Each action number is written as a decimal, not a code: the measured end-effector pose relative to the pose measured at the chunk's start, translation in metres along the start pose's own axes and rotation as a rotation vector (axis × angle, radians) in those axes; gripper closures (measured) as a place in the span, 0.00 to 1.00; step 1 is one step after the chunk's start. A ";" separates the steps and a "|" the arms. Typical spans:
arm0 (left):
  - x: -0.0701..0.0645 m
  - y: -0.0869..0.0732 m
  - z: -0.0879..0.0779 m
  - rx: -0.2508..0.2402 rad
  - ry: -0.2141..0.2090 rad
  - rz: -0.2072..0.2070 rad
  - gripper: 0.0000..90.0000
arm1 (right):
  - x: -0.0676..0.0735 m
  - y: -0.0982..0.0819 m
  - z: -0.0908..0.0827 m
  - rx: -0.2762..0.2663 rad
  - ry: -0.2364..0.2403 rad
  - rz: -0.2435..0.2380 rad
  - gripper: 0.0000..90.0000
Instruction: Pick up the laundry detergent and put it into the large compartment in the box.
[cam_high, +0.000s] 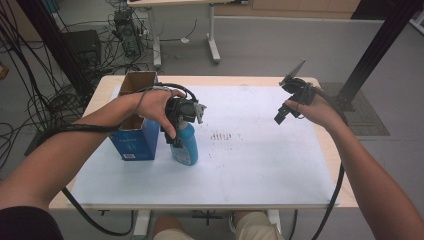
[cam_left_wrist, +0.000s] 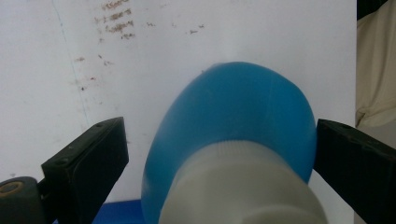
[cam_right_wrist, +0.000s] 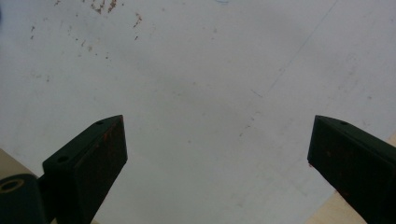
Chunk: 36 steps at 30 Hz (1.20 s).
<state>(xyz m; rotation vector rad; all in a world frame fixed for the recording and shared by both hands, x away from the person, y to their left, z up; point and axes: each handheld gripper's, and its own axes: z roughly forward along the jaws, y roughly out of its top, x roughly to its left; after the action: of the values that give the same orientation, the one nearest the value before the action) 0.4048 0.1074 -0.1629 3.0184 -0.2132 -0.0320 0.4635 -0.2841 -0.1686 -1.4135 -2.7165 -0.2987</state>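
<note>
Blue bottle (cam_high: 185, 145) upright, white cap up, between left gripper's (cam_high: 176, 131) spread jaws.

The blue bottle (cam_high: 184, 145) stands upright on my table's white sheet, just right of the open blue carton, body rounded and plain, white cap on top. Looking down my left claw, the bottle (cam_left_wrist: 233, 126) sits between my 2 spread jaws, neither visibly pressing it.
</note>
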 end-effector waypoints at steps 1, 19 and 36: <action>0.000 0.000 0.000 0.000 0.000 0.000 0.05 | 0.000 0.000 0.000 0.000 0.000 0.000 0.05; -0.001 -0.002 0.000 -0.010 -0.003 -0.003 0.05 | 0.000 0.003 0.003 0.004 0.005 -0.009 0.05; -0.004 -0.003 -0.003 -0.027 0.007 -0.004 0.05 | 0.003 0.003 0.002 0.004 0.004 -0.011 0.05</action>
<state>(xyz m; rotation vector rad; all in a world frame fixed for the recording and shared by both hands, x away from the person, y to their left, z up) 0.4014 0.1113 -0.1603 2.9917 -0.2049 -0.0240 0.4645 -0.2801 -0.1698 -1.3955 -2.7209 -0.2968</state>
